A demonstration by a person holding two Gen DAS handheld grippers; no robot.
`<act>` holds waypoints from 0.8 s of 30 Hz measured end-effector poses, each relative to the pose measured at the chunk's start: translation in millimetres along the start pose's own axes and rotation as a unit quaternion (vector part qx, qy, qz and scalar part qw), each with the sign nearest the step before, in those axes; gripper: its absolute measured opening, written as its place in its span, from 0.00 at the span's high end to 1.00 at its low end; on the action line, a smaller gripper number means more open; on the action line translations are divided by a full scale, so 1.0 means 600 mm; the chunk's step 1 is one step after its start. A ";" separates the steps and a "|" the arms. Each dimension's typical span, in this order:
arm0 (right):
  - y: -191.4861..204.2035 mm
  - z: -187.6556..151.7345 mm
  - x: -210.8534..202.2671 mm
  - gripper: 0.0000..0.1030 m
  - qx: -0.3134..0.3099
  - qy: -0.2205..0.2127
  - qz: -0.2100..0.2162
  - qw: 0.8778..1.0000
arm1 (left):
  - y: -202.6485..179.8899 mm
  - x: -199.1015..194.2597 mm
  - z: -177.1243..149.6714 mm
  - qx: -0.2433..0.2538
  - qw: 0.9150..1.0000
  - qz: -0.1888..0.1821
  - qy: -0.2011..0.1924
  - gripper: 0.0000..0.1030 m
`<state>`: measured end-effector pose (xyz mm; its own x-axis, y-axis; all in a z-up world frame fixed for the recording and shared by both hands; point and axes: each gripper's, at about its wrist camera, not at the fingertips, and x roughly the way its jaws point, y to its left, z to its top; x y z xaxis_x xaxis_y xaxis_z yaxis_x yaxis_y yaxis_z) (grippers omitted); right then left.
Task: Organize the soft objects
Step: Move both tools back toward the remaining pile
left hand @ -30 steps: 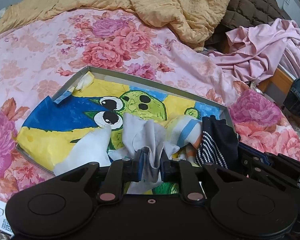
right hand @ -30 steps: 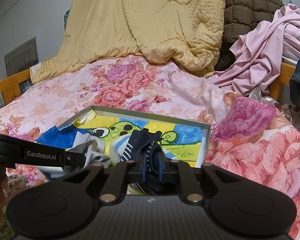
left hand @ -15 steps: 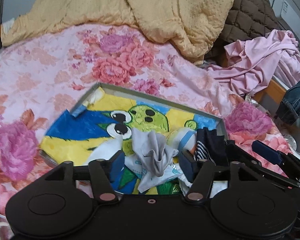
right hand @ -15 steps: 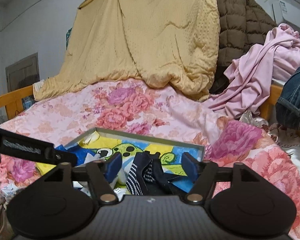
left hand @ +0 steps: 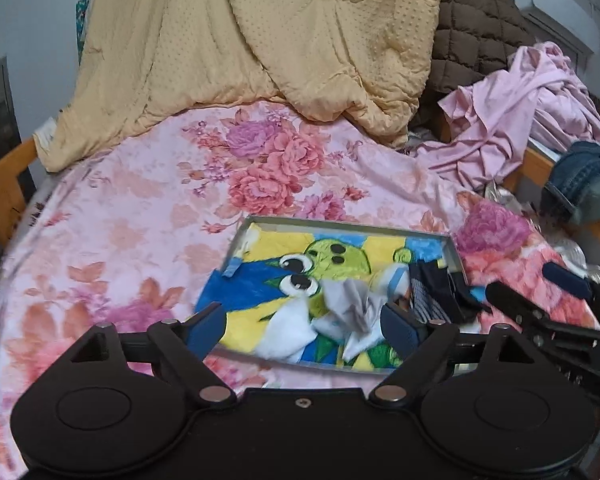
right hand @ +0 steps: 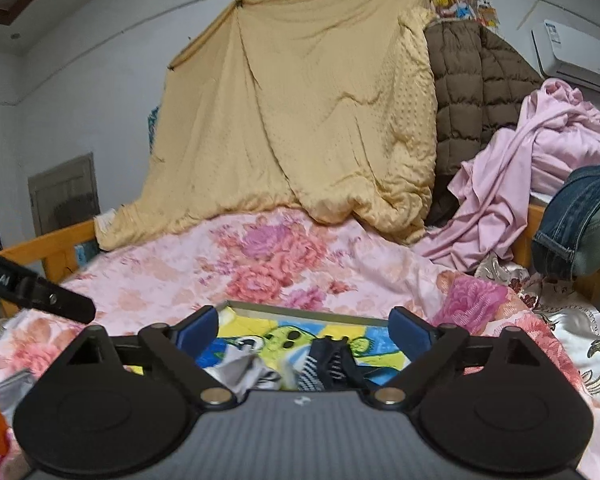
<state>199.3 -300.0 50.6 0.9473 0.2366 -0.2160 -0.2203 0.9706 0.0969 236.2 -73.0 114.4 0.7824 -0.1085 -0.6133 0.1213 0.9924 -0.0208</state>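
Grey and white fabric, a crumpled sock, lay inside the shallow tray on the floral bedspread, resting on the tray's cartoon-printed cloth lining. Just beside it, toward the tray's right end, sat a pale blue-banded sock and a dark striped sock.

The left gripper stood with its blue pads wide apart, having just been opening, and nothing was pressed between them; the grey sock was seen through the gap but lay free in the tray. The right gripper was likewise spread, its jaws having just been opening, with the dark striped sock below and clear of the pads. Both pieces therefore appeared deposited, and this placement judged complete.

Risks noted:
- The socks were heaped loosely at the near right part of the tray. The striped one lay close against the right wall, and a trailing end may hang over it; this could not be confirmed from either view.
- The tray sat on soft, uneven bedding. Pressure from a descending tool on the near rim could tip it and spill the contents.
- The two tools were near one another over the tray's right end. A careless reach by either could snag fabric on an open finger or knock the other tool.
- Loose knit may catch on a pad edge and lift out.
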 end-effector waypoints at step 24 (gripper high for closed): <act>0.111 -0.051 -0.152 0.00 -0.021 -0.001 0.077 0.997 | 0.099 -0.146 -0.201 -0.049 0.995 0.005 -0.082 0.01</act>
<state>91.1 -255.4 46.8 0.9023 0.3821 -0.1995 -0.3719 0.9241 0.0878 101.2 2.6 72.1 0.8735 -0.0985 -0.4767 0.0586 0.9935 -0.0978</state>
